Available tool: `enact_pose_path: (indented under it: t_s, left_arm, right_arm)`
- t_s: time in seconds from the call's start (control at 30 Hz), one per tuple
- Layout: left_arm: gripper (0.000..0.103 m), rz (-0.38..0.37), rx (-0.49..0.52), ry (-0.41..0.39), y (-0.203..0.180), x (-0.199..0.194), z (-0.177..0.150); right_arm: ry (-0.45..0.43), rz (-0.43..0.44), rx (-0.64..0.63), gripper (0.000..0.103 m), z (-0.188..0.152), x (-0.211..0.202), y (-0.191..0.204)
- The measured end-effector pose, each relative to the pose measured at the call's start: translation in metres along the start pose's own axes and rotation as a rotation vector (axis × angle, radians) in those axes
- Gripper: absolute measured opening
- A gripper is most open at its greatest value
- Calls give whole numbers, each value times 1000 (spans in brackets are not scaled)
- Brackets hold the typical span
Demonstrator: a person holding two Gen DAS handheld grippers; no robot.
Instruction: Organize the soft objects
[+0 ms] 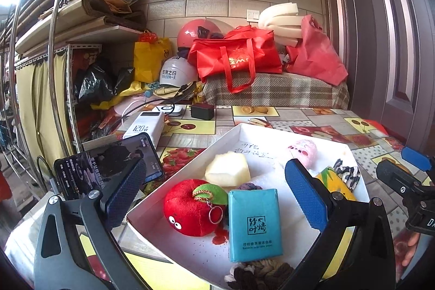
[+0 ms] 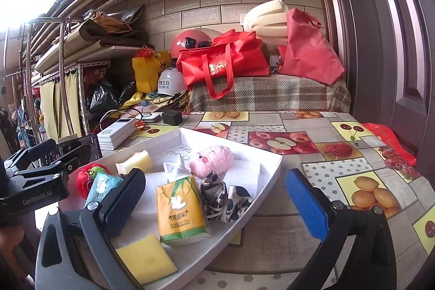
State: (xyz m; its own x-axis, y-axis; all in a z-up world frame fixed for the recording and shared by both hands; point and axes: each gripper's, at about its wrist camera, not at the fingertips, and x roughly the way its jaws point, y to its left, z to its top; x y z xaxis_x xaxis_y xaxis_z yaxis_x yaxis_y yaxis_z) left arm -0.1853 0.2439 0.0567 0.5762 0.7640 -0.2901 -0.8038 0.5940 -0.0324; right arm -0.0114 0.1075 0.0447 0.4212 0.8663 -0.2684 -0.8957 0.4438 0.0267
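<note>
Plush apple [image 1: 190, 208], glossy tissue pack [image 1: 254, 224] (rectangular)

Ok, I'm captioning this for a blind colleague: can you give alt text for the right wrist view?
A white tray on a fruit-print table holds a yellow tissue pack, pink plush pig, black-and-white cloth and yellow sponge. The open right gripper frames them, holding nothing.
</note>
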Motion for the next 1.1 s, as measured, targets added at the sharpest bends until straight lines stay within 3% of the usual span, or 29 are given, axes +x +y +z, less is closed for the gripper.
enact_pose_path:
  t_s: [0.2,0.47,0.57,0.7,0.77,0.83,0.93,1.03,1.1]
  left_arm:
    - [103,-55,18,63,-20,-17,-9]
    - [103,-87,81,75,-52,-45,-19]
    - [103,-94,87,54,-58,-58,-21]
    - [103,-138,126,93,-72,-64,-25]
    - [103,-111,163,89,-81,-69,-27]
    - [103,-86,184,66,-87,-78,-27]
    - [103,-71,162,52,-91,-89,-27]
    - [103,-35,119,75,-90,-93,-28]
    - [103,29,89,88,-86,-92,-29]
  right_arm:
    - [7,-2,-11,103,-11,-32,-10]
    - [0,-43,-29,103,-22,-78,-25]
    - [-101,-109,-1,103,-21,-111,-38]
    - [-237,-206,44,103,-24,-158,-54]
    - [-243,-278,73,103,-28,-171,-62]
    - [-195,-325,96,103,-29,-172,-72]
    - [-108,-353,130,103,-35,-167,-87]
    - [-111,-365,175,103,-37,-169,-95]
    - [-111,-358,173,103,-37,-169,-94]
